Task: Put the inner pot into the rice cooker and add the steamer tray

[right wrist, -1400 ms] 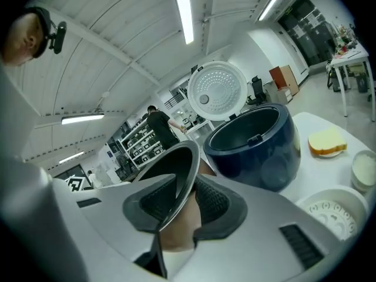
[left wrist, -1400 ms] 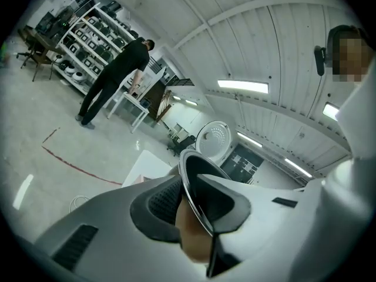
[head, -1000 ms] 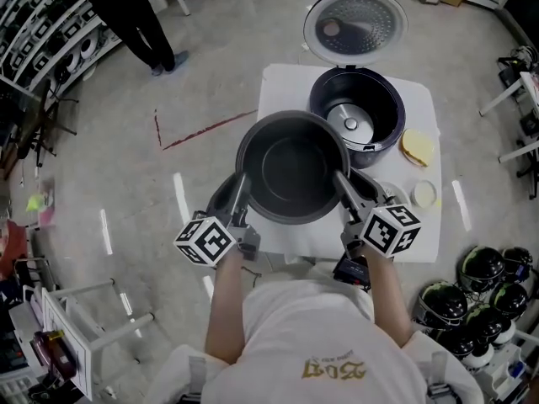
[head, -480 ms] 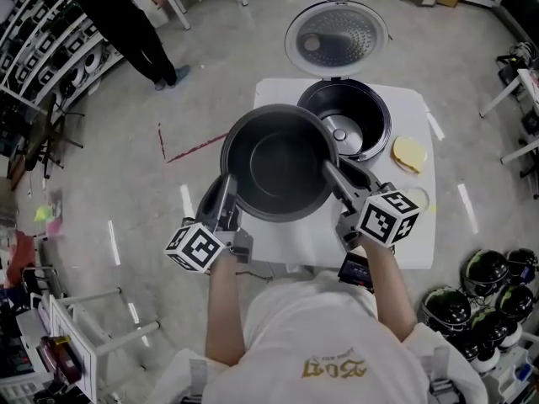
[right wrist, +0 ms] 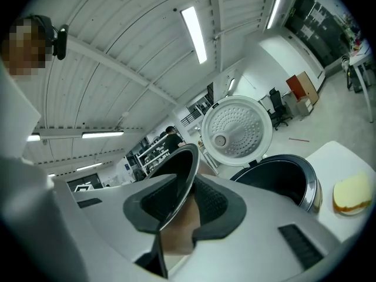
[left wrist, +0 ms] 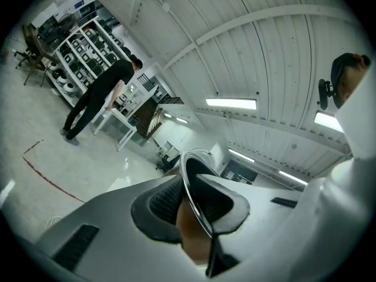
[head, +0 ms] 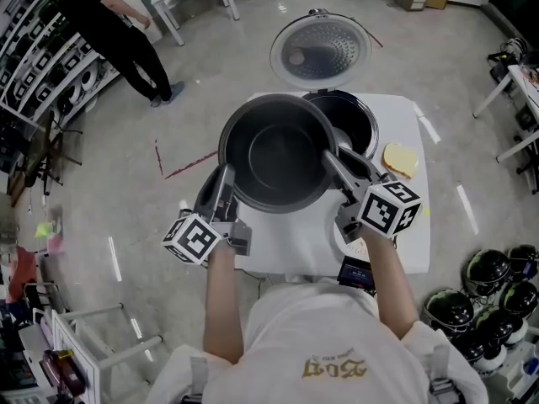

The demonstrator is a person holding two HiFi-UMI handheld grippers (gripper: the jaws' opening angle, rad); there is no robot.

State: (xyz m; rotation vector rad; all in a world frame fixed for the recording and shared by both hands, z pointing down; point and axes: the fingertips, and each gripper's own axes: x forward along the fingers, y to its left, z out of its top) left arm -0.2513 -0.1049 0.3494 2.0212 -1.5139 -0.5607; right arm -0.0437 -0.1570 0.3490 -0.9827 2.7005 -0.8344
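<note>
The left claw [head: 222,178] and the right claw [head: 333,163] each pinch opposite rims of the inner pot [head: 278,154], which hangs level between them above the table [head: 290,244]. The open rice cooker [head: 355,121] stands just beyond the right claw.

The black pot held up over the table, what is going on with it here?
A person grips the inner pot by its rim, the left gripper on one side, the right gripper on the other. It hangs over the white table, near the rice cooker, whose lid stands open. It is not in the cooker yet.
</note>
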